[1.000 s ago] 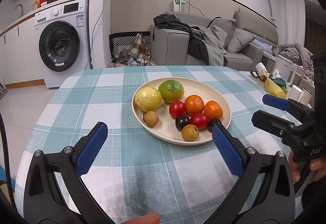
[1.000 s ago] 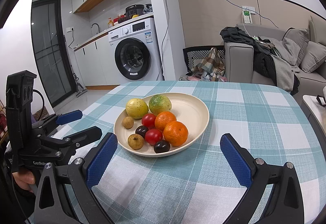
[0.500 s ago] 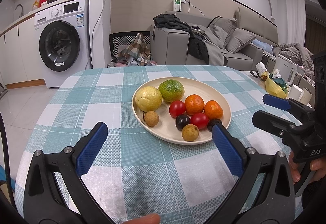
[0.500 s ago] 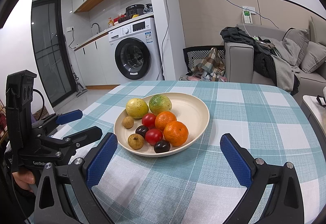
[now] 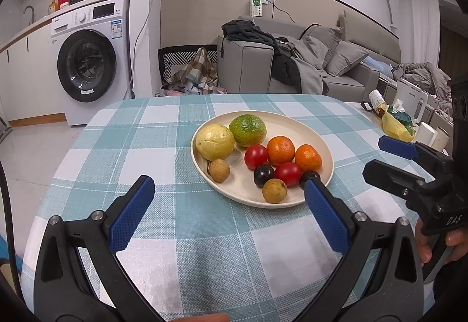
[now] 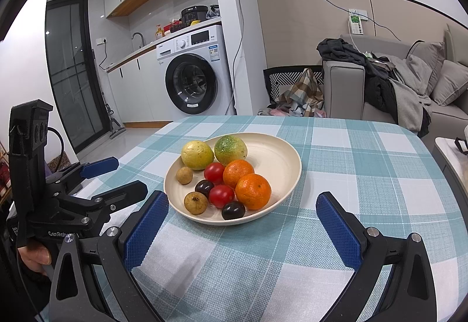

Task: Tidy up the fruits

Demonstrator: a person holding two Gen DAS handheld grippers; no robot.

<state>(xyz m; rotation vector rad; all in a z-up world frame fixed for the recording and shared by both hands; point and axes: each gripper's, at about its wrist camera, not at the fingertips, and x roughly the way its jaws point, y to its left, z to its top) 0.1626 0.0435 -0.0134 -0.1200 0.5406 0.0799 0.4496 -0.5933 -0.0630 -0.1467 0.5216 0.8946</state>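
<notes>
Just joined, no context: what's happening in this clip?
A person holds two grippers over a checked tablecloth. The left gripper and right gripper are both open and empty, short of the cream plate. All the fruit sits on it: yellow and green citrus, two oranges, two tomatoes, two dark fruits, two longans. Nothing grasped yet.

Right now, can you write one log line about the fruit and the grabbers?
plate: nine fruits, all on it | left gripper: open, empty, near plate edge | right gripper: open, empty | tablecloth: no loose fruit
</notes>
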